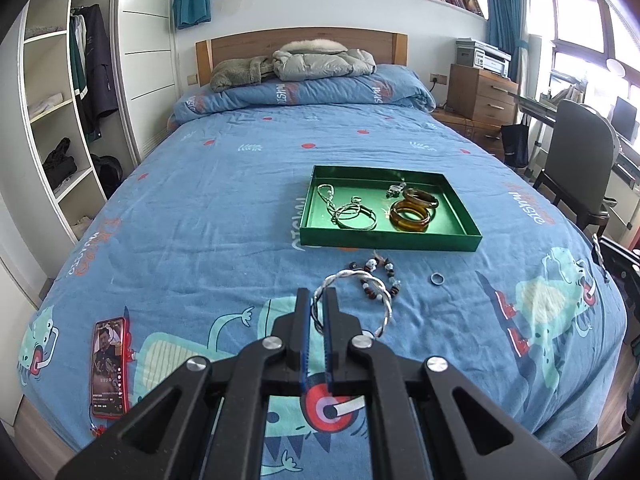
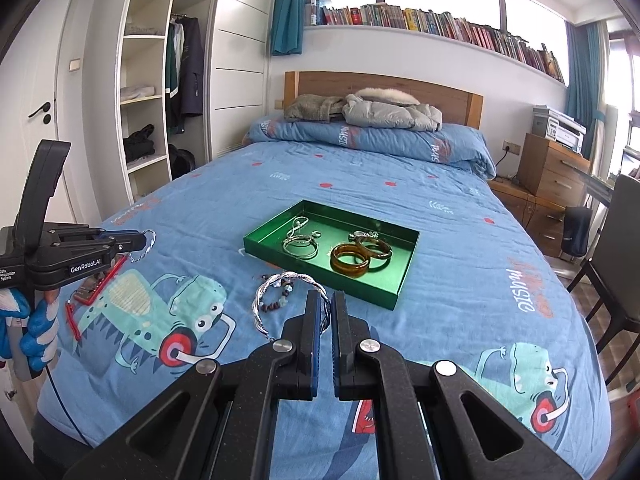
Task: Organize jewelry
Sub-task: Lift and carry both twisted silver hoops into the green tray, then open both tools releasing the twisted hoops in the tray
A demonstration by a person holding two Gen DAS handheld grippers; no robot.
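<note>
Silver twisted bangles sit clamped in both our grippers, left and right, one bangle each. Beyond the jaws lies a green tray of jewelry; "GenRobot.AI" marks the left tool.

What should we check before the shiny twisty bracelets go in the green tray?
1. Left hand-held gripper shut on its twisted silver bangle: ok.
2. Right hand-held gripper shut on the second twisted bangle: ok.
3. Green tray has bare floor left for them: ok.
4. Beaded bracelet and small ring in the tray: not ok, both lie on the bed.
5. Held bangles hanging free of the beaded bracelet: cannot tell.
</note>
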